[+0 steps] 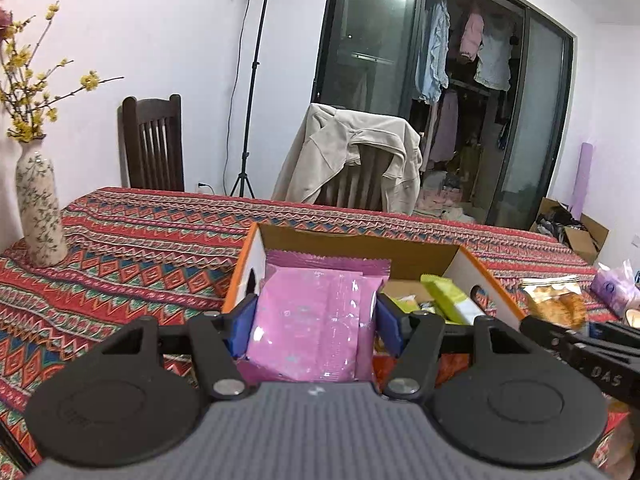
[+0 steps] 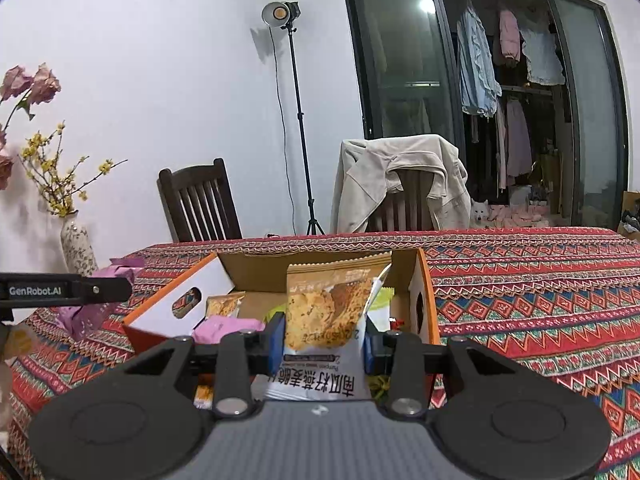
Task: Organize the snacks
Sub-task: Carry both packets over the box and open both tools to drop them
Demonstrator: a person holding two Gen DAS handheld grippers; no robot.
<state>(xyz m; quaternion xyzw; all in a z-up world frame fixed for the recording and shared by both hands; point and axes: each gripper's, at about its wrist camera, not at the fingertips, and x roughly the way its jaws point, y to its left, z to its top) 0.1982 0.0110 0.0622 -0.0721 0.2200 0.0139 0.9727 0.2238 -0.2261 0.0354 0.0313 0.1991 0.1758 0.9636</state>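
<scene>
An open cardboard box [image 1: 472, 276] with orange edges stands on the patterned tablecloth; several snack packets lie inside it. My left gripper [image 1: 316, 326] is shut on a pink snack packet [image 1: 316, 320], held above the box's near left part. My right gripper [image 2: 325, 344] is shut on a brown and white cracker packet [image 2: 328, 312], held upright over the same box [image 2: 188, 280]. Each view catches the other gripper at its edge: the right gripper [image 1: 576, 340] with its cracker packet [image 1: 560, 304], the left gripper [image 2: 60, 290] with its pink packet [image 2: 88, 312].
A flowered vase [image 1: 38, 208] with yellow twigs stands at the table's left. Two chairs [image 1: 154, 144] stand behind the table, one draped with a beige jacket [image 1: 352, 156]. A lamp stand [image 2: 296, 120] stands by the wall. A purple tissue pack [image 1: 614, 286] lies at far right.
</scene>
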